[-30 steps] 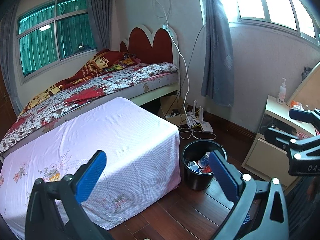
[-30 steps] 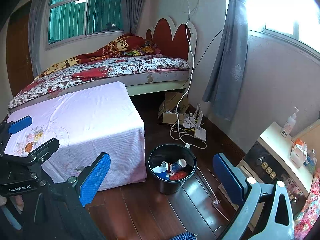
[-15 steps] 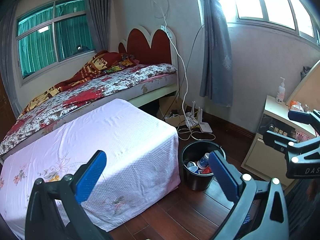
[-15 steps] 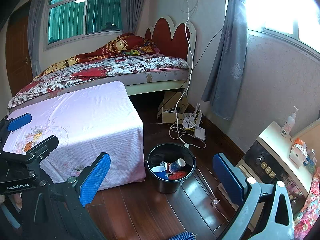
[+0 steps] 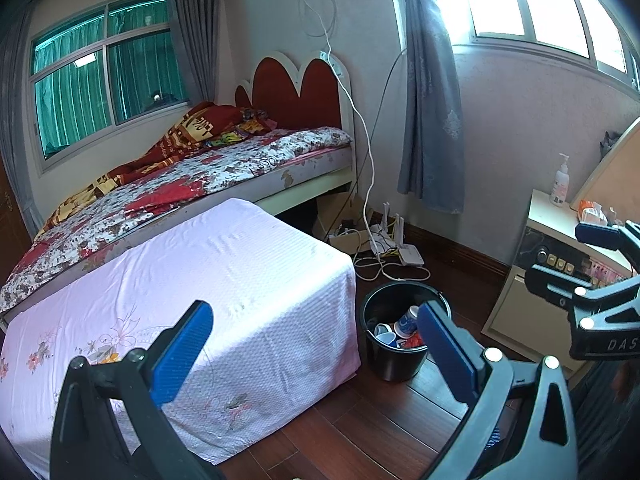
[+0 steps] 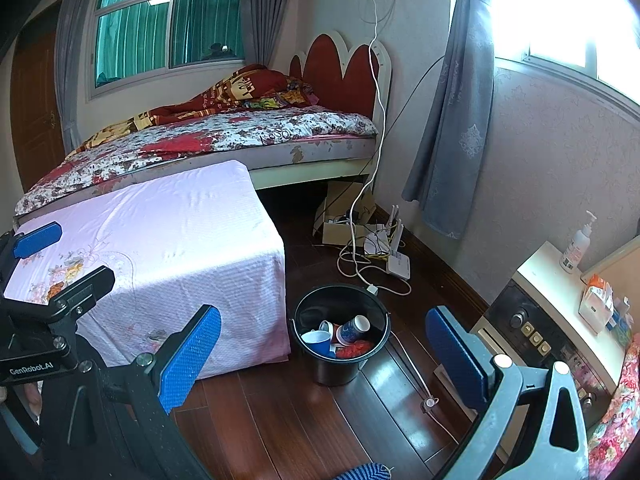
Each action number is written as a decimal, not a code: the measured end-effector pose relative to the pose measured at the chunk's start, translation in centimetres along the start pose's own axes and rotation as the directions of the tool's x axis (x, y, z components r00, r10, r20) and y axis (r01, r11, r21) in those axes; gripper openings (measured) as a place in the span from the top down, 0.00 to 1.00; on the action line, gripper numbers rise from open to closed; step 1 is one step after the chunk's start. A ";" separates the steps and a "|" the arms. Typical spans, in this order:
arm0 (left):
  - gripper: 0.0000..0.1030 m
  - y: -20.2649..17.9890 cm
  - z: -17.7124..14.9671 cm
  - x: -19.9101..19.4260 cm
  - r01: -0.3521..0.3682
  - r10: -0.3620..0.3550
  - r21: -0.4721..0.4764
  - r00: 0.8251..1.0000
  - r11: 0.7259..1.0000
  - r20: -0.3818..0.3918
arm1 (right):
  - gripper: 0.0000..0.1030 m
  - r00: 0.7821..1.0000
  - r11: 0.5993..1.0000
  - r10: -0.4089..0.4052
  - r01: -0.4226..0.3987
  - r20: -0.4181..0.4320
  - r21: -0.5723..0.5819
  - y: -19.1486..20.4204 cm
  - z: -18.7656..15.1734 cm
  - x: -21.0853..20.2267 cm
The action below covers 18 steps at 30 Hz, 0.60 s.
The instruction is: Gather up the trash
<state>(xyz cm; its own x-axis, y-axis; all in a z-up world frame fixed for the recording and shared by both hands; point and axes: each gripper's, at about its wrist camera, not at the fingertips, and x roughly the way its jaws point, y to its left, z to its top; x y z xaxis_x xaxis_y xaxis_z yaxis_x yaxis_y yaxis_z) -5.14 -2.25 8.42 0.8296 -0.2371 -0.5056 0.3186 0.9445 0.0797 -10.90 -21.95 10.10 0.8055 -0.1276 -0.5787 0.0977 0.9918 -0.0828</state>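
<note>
Both hanging wide apart, holding nothing: left gripper (image 5: 312, 354), right gripper (image 6: 322, 354). Showing cups (image 6: 352, 330) inside bucket (image 6: 340, 364) clearly from right; partly hiding them from left.

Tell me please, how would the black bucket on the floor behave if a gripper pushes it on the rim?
The black bucket looks like thin plastic and holds only a few paper cups, so it is probably light. It stands on smooth wood floor, so a low push would likely slide it. A push at the rim might tip it.
</note>
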 end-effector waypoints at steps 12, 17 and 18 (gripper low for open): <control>0.01 0.1 0.1 0.0 0.003 -0.003 0.003 1.000 1.000 0.001 | 0.00 1.000 1.000 -0.005 0.005 -0.001 0.002 0.1 -0.4 0.1; 0.01 0.0 0.1 0.0 0.002 -0.002 0.004 1.000 1.000 0.001 | 0.00 1.000 1.000 -0.005 0.005 -0.004 0.001 0.3 -0.7 0.1; 0.01 0.0 0.1 0.0 0.004 -0.004 0.004 1.000 1.000 0.001 | 0.00 1.000 1.000 -0.005 0.005 -0.004 0.000 0.3 -0.7 0.1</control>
<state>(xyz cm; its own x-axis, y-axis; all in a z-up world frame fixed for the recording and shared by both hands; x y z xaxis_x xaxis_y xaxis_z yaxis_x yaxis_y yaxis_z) -5.10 -2.30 8.46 0.8285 -0.2412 -0.5054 0.3237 0.9427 0.0807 -11.24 -21.69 9.47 0.8023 -0.1330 -0.5819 0.1022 0.9911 -0.0855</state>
